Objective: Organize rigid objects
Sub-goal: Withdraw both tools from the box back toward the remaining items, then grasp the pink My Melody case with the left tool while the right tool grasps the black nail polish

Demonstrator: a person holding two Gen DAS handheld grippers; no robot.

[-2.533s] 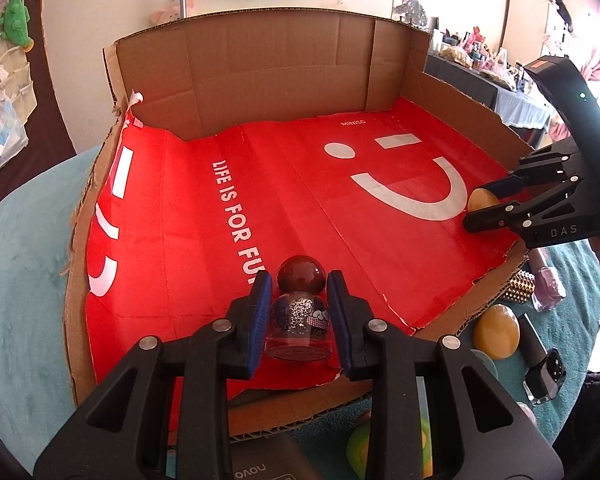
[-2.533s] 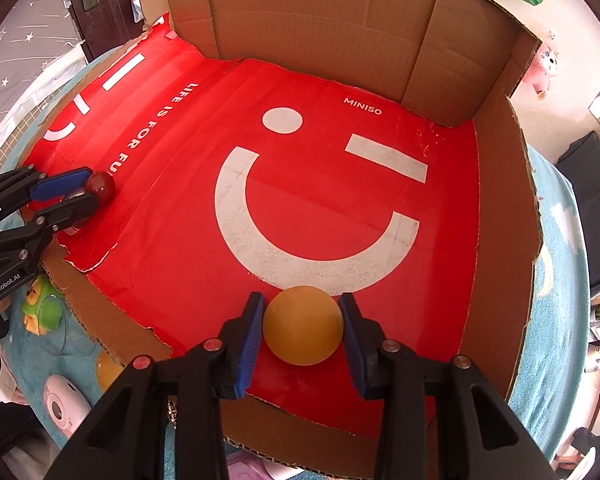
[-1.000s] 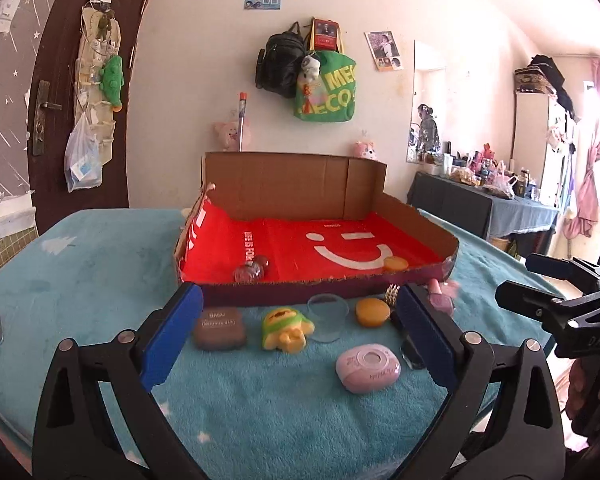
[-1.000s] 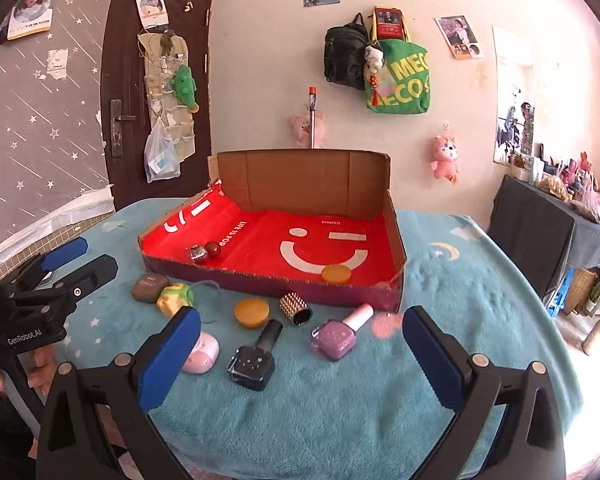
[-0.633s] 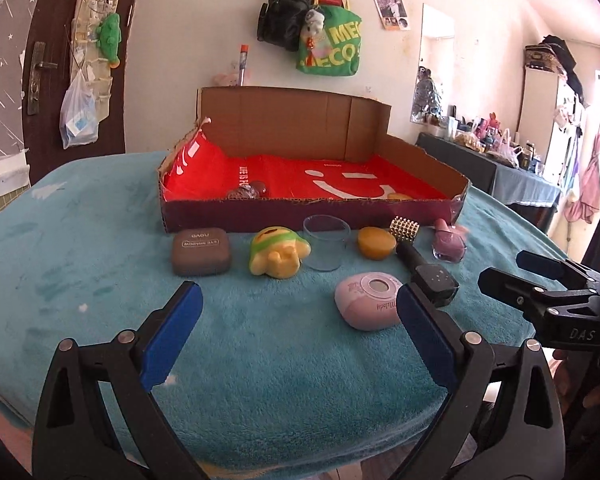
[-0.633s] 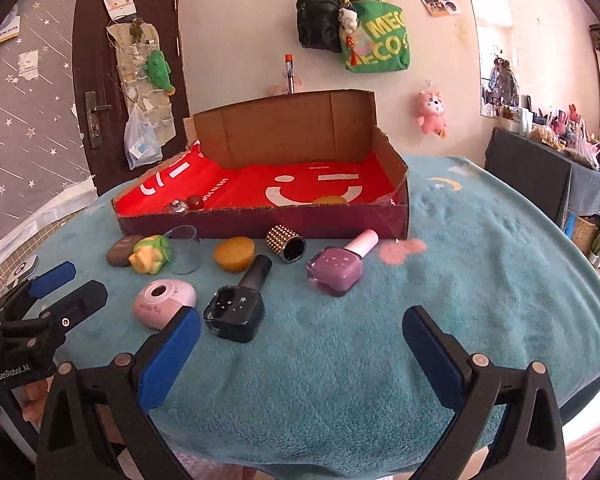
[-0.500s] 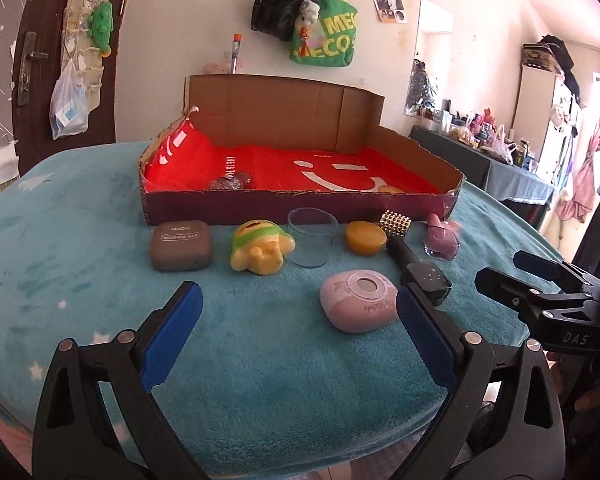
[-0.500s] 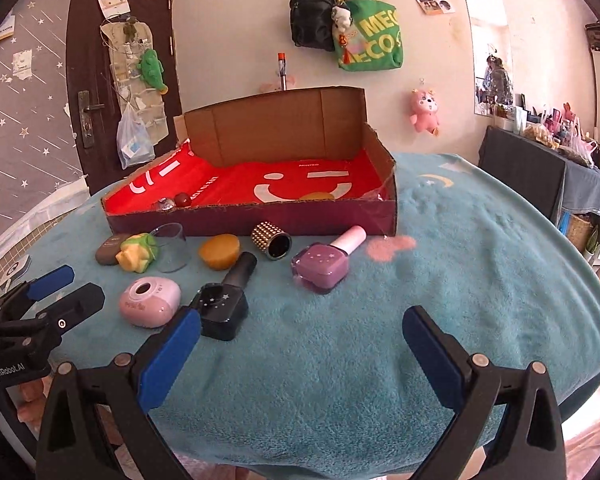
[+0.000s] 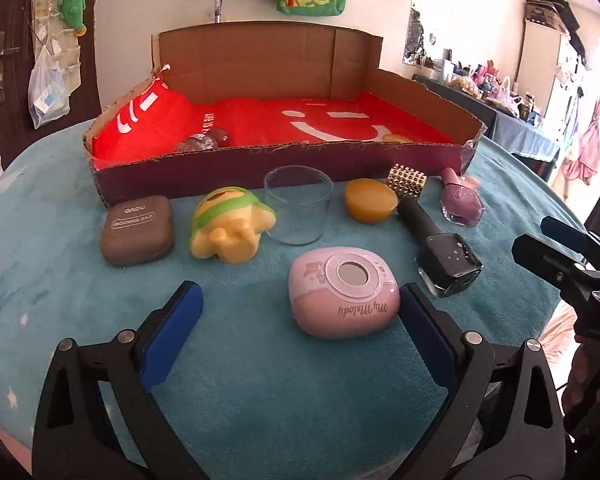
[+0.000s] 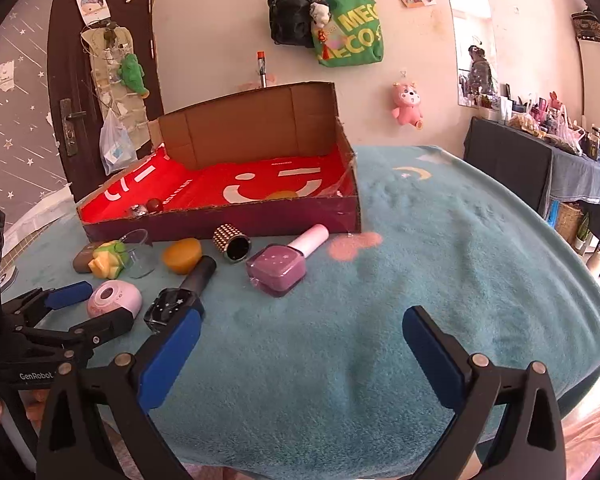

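Observation:
A cardboard box [image 9: 284,162] with a red lining holds a dark-capped glittery bottle [image 9: 204,142] and an orange ball [image 9: 396,139]. In front of it on the teal cloth lie a brown case [image 9: 138,229], a yellow-green toy [image 9: 230,229], a clear cup [image 9: 299,209], an orange piece [image 9: 370,200], a studded cylinder [image 9: 407,180], a black polish bottle [image 9: 440,256], a purple polish bottle [image 10: 284,260] and a pink case [image 9: 344,300]. My left gripper [image 9: 300,320] is open, close around the pink case. My right gripper [image 10: 300,344] is open and empty over bare cloth.
The round table's teal cloth [image 10: 460,248] drops away at the front and right edges. The box's back wall [image 10: 252,128] stands tall. A dark side table [image 10: 540,168] with clutter stands at the right. Bags hang on the far wall [image 10: 340,24].
Both grippers let go of the bottle and the orange ball in the box, opened and pulled back. The left one has since come forward and low to the pink case.

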